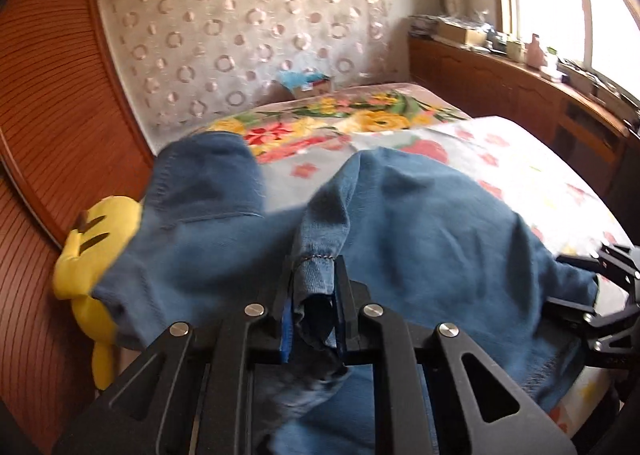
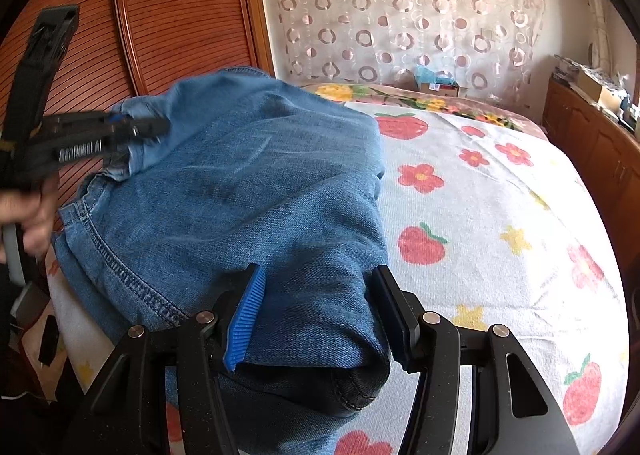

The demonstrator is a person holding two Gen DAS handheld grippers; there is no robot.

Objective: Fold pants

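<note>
Denim fills the space between both tools. The left tool (image 1: 314,295) is clenched on a bunched edge of the jeans (image 2: 248,191), its two fingers pressed close with a stitched fold of cloth standing up between them; that grip looks meant to keep one end of the fold lifted and under control. The right tool (image 2: 320,311) stands with its fingers apart, the blue ribbed pad (image 2: 244,319) on one side and the black finger on the other, straddling a thick rolled end of the jeans. The cloth sits in the gap, but the fingers do not appear to squeeze it, so I judge it released, placed either to take hold or to pin the layers down.

The jeans lie heaped near the edge of the bed (image 2: 500,191), partly doubled over, resting on a white cover printed with red flowers and apples. Beyond it lies a brighter floral blanket (image 1: 360,123).

A yellow plush toy (image 1: 88,255) sits touching the jeans on the left and could catch the cloth as it swings over. A small box (image 1: 312,85) rests at the head of the bed, well apart. A wooden cabinet (image 1: 520,95) under the window holds clutter, clear of the work.
</note>
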